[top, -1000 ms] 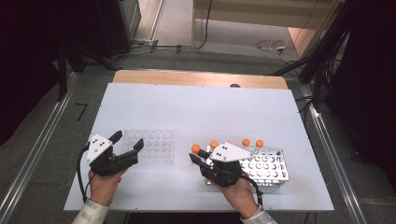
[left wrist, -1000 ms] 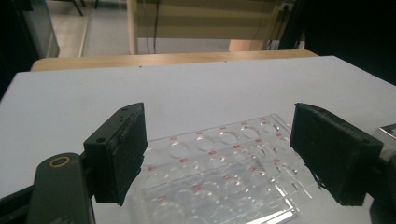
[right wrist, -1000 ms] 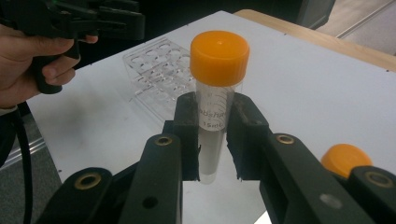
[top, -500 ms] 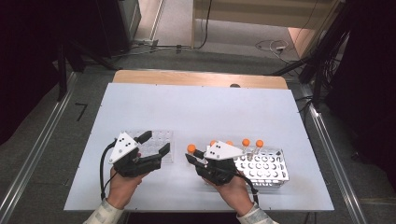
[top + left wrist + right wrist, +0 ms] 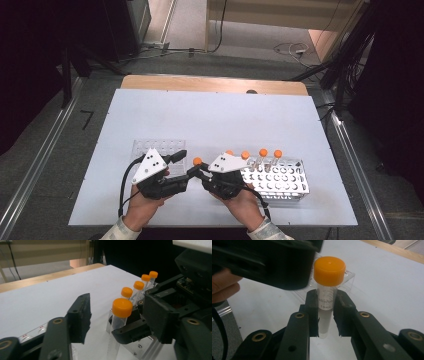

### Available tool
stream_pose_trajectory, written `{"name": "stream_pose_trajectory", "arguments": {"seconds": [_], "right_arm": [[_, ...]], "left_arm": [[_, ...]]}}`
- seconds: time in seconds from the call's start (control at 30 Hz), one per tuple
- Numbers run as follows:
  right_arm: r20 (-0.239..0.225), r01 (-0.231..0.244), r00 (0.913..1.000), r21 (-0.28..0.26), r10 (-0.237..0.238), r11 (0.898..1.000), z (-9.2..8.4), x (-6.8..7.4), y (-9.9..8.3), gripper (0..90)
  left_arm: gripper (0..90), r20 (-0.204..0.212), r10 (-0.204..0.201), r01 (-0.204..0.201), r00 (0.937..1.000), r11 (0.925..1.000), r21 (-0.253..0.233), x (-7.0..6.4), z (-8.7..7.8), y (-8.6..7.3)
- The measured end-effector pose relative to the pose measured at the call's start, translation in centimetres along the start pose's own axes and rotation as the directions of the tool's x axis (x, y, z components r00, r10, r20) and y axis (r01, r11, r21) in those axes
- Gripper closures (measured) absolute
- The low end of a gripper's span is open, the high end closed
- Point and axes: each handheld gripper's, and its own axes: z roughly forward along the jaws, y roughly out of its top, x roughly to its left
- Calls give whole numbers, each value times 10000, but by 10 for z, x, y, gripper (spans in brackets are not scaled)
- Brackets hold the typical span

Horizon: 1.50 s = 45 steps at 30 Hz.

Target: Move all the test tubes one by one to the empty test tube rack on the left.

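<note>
My right gripper (image 5: 325, 312) is clamped on a clear 15 mL tube (image 5: 325, 315), its two black pads pressing the tube's sides just below the orange screw cap (image 5: 329, 270). The tube stands upright between the jaws, above the white tabletop (image 5: 215, 120), with its rounded bottom end hanging free below the pads. From above, the tube's orange cap (image 5: 197, 161) sits between my two hands, near the front edge of the table.

My left gripper (image 5: 176, 170) is right up against that tube from the left. Its jaws have just been closing, and in the left gripper view (image 5: 113, 325) they stand one on each side of the capped tube (image 5: 119, 320), with a clear gap on the left side; I cannot see either pad pressing on it.

Just to the right of my right hand sits the metal tube rack (image 5: 280, 176), perforated with rows of holes, with four more orange-capped tubes (image 5: 263, 156) standing upright along its far row. To the left, beyond my left gripper, a clear plastic rack (image 5: 150, 147) lies flat on the table. A wooden strip (image 5: 210, 84) runs along the table's far edge.
</note>
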Motion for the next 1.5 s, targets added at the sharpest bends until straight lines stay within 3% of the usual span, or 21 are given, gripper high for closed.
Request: {"name": "stream_pose_trajectory", "arguments": {"seconds": [0.47,0.87,1.03,1.07,1.1,1.5], "right_arm": [[-67,31,10000,28,-30,10000,1,2,-1,727],[-125,-93,9999,67,93,9999,1,-1,-2,713],[-469,-193,9987,-81,189,9998,-2,-3,-2,522],[-469,-193,9987,-81,189,9998,-2,-3,-2,522],[-447,-202,9988,-110,197,9997,-3,-3,-2,452],[-428,-366,9984,-228,356,9991,-12,-8,-4,389]], "left_arm": [[669,259,160,-169,9995,9993,340,-2,8,-4],[696,312,163,-176,9994,9990,403,0,10,-4],[697,290,-69,60,9996,9994,328,4,9,-3],[697,290,-69,60,9996,9994,328,4,9,-3],[697,258,-80,71,9996,9994,328,5,9,-3],[697,-75,-414,415,9991,9991,76,18,5,2]]}}
